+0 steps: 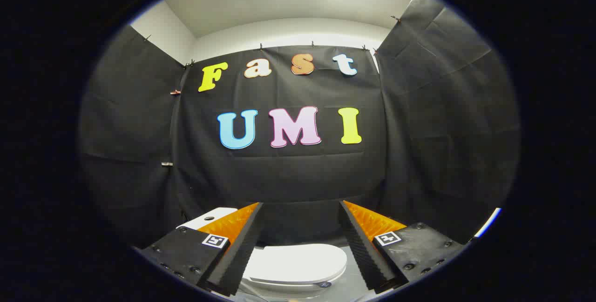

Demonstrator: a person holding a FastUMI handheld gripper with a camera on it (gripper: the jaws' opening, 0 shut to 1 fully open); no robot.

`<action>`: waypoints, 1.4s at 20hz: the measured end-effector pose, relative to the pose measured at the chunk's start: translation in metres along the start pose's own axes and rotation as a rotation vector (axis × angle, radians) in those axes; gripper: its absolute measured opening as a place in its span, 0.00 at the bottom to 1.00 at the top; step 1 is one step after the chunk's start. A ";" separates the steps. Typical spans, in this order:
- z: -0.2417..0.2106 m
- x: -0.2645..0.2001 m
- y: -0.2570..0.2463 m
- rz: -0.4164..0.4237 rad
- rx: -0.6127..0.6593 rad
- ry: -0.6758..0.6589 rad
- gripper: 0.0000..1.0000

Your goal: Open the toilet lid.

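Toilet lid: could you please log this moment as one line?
toilet lid: closed, flat | hand-held gripper: open, holding nothing, above and short of lid | contact: none | tank: behind left finger

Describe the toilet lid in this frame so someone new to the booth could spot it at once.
Start at the black cloth wall and drop to the floor below it. There sits a white toilet; the toilet lid is its smooth, rounded top, lying flat and closed, seen between and beyond the open fingers. The white tank behind is boxier.

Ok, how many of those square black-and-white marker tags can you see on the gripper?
2. One marker tag sits on the left finger's block, the other marker tag on the right finger's block. The gripper is open, jaws wide apart, above the closed toilet lid. Others may be hidden.
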State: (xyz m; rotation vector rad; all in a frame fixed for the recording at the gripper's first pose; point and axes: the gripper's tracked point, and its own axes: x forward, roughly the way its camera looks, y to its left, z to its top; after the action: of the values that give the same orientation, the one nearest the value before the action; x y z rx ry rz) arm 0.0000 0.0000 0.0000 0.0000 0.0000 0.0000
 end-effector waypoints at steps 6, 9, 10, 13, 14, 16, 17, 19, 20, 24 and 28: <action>-0.006 0.003 -0.004 -0.019 -0.027 0.022 0.98; -0.006 0.003 -0.002 -0.021 -0.030 0.022 0.98; -0.005 0.003 -0.001 -0.021 -0.031 0.020 0.98; -0.006 0.003 -0.002 -0.026 -0.038 0.022 0.98; -0.005 0.002 -0.001 -0.025 -0.037 0.022 0.98; -0.006 0.001 0.000 -0.023 -0.032 0.022 0.98; -0.006 0.001 -0.002 -0.025 -0.031 0.023 0.98; -0.007 0.001 0.000 -0.023 -0.030 0.025 0.98; -0.008 0.001 -0.001 -0.024 -0.027 0.027 0.98; -0.019 0.004 -0.012 -0.043 0.006 0.044 0.98; -0.047 0.010 -0.033 -0.082 0.073 0.086 0.98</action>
State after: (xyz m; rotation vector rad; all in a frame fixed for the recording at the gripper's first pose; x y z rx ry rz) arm 0.0098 -0.0325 -0.0468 0.0731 0.0862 -0.0820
